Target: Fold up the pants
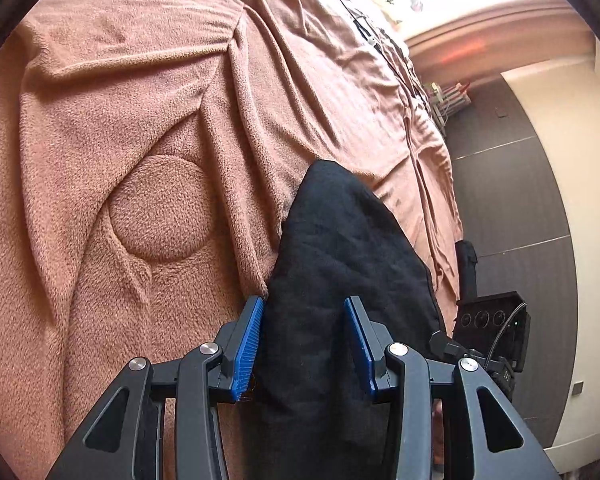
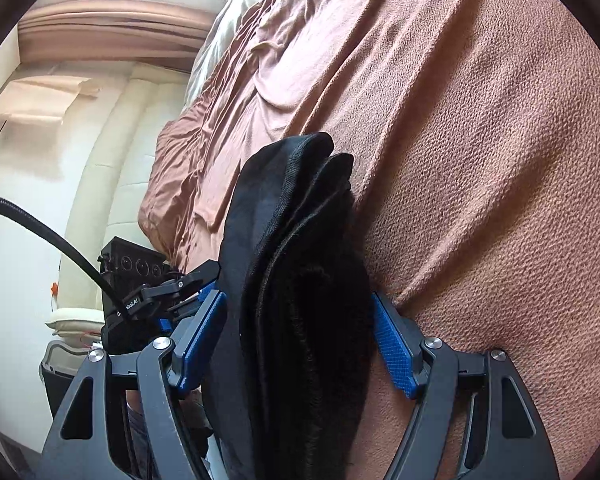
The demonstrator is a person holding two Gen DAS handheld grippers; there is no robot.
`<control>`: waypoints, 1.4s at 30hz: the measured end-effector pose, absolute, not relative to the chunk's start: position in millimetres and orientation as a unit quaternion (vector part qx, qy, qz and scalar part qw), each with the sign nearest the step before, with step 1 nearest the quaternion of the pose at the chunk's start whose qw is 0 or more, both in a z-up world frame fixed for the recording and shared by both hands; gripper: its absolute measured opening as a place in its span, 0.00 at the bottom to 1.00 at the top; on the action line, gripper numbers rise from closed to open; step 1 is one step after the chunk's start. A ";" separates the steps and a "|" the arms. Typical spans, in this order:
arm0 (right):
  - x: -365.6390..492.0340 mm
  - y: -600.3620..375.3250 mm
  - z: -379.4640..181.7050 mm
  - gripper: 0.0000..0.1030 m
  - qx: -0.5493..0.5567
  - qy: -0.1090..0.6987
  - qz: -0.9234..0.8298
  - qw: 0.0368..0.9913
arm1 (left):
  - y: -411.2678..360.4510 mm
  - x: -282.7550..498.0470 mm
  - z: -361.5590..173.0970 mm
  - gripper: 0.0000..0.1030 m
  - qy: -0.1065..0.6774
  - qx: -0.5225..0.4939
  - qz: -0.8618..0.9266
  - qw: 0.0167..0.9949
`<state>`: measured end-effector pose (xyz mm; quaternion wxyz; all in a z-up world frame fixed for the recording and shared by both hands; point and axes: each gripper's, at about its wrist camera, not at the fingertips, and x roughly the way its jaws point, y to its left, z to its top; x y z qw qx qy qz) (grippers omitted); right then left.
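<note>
One pair of black fleecy pants (image 1: 340, 280) lies bunched on a pink, nubbly blanket (image 1: 140, 120). The left gripper (image 1: 304, 340) and the right gripper (image 2: 300, 332), two in all, each stand with blue ribbed jaws wide around the fabric.

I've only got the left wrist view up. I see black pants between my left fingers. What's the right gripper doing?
Observer: The right gripper straddles a thick bunch of the black pants.
Operator: One layer or several?
Observer: Several; stacked folded edges show there, with a stitched seam on the outer one.
Operator: Are its pads touching the cloth?
Observer: The jaws are wide; whether they pinch is unclear. Its far pad sits against the brown blanket.
</note>
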<state>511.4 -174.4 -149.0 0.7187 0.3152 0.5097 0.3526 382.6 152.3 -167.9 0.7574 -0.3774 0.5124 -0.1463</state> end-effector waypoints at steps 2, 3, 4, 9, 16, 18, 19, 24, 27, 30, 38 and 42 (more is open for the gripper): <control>514.1 -174.6 -149.9 0.69 0.323 0.511 0.350 0.715 | 150.7 386.7 -170.0 0.42 0.515 -0.375 -0.147 0.756; 514.0 -175.0 -149.8 0.69 0.324 0.512 0.350 0.714 | 149.7 388.9 -171.2 0.42 0.517 -0.374 -0.148 0.756; 514.8 -173.6 -149.3 0.69 0.321 0.512 0.351 0.715 | 148.7 391.0 -172.0 0.42 0.517 -0.372 -0.149 0.756; 513.5 -168.7 -147.1 0.65 0.309 0.509 0.359 0.719 | 144.4 395.5 -170.6 0.29 0.515 -0.374 -0.159 0.755; 510.9 -173.0 -147.5 0.25 0.307 0.502 0.364 0.722 | 138.0 388.4 -146.7 0.12 0.491 -0.355 -0.168 0.778; 507.5 -171.8 -140.9 0.25 0.301 0.491 0.368 0.730 | 137.4 385.7 -140.1 0.11 0.486 -0.350 -0.170 0.782; 505.8 -171.5 -138.1 0.24 0.299 0.486 0.370 0.733 | 136.7 384.1 -137.0 0.10 0.483 -0.350 -0.172 0.784; 494.2 -167.3 -128.4 0.24 0.287 0.464 0.374 0.750 | 137.5 374.0 -123.4 0.10 0.468 -0.347 -0.177 0.793; 484.4 -164.9 -120.9 0.23 0.278 0.451 0.375 0.761 | 134.3 365.7 -111.0 0.10 0.457 -0.341 -0.179 0.802; 471.6 -162.9 -111.9 0.23 0.267 0.435 0.376 0.773 | 132.4 355.6 -98.7 0.10 0.446 -0.335 -0.183 0.810; 436.6 -161.1 -90.9 0.21 0.241 0.402 0.379 0.798 | 121.1 327.6 -69.7 0.10 0.418 -0.328 -0.193 0.825; 420.1 -159.7 -79.0 0.20 0.226 0.386 0.382 0.809 | 114.6 312.6 -56.1 0.10 0.406 -0.329 -0.196 0.830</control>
